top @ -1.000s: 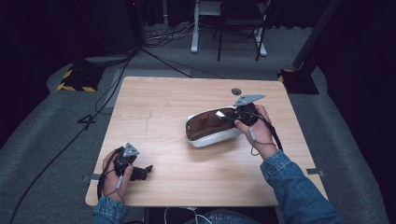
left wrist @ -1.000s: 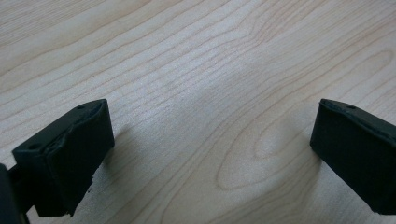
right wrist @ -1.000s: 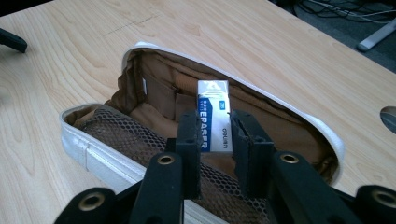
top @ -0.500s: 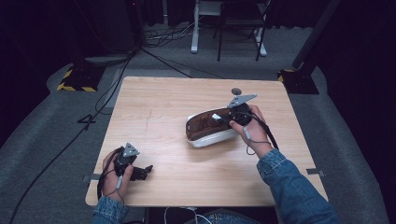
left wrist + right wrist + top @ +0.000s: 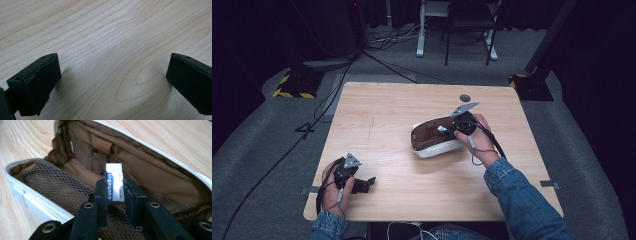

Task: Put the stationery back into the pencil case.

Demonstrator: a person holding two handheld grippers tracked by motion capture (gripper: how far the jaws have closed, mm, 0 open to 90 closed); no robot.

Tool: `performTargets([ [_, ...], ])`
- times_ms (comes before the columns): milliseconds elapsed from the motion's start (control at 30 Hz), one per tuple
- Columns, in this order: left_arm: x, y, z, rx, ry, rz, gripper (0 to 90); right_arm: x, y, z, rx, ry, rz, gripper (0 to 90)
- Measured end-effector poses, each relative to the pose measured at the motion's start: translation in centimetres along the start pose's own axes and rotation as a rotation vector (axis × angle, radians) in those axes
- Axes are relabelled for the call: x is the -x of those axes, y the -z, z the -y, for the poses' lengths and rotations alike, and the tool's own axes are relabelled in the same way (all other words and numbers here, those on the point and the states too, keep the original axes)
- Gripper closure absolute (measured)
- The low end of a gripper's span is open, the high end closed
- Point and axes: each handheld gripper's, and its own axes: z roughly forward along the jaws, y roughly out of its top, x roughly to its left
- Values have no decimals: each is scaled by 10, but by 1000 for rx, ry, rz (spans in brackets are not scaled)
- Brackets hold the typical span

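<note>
A white pencil case [image 5: 432, 139] with a brown lining lies open on the wooden table [image 5: 402, 105], right of centre. My right gripper [image 5: 446, 131] hovers over its open mouth, shut on a white and blue eraser [image 5: 114, 182]. In the right gripper view the eraser stands between the two jaws, above the brown mesh pocket [image 5: 55, 187] and inner slots of the pencil case [image 5: 150, 170]. My left gripper [image 5: 368, 183] rests near the table's front left corner. Its jaws are wide apart over bare wood [image 5: 112, 57], with nothing between them.
A small dark round disc [image 5: 465, 98] lies on the table behind the case. Cables [image 5: 362, 55], a yellow-and-black striped base [image 5: 292, 85] and chair legs [image 5: 462, 35] stand on the grey floor beyond the far edge.
My right gripper has shifted slightly left and down with the eraser, farther over the case's opening. The left gripper has stayed put.
</note>
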Motion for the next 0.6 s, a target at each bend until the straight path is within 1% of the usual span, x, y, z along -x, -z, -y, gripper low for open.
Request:
performTargets([
  [300,0,0,0,0,0,1,1,0,-8,0,-26,6,7,737],
  [433,0,0,0,0,0,0,1,0,-11,1,-34,1,5,732],
  [467,0,0,0,0,0,0,1,0,-11,1,-29,-5,6,687],
  [500,0,0,0,0,0,0,1,0,-12,1,-15,-16,10,622],
  [533,0,0,0,0,0,0,1,0,-12,1,-2,-19,15,577],
  [567,0,0,0,0,0,0,1,0,-12,0,19,-14,25,543],
  [600,0,0,0,0,0,0,1,0,-11,0,26,-16,31,527],
])
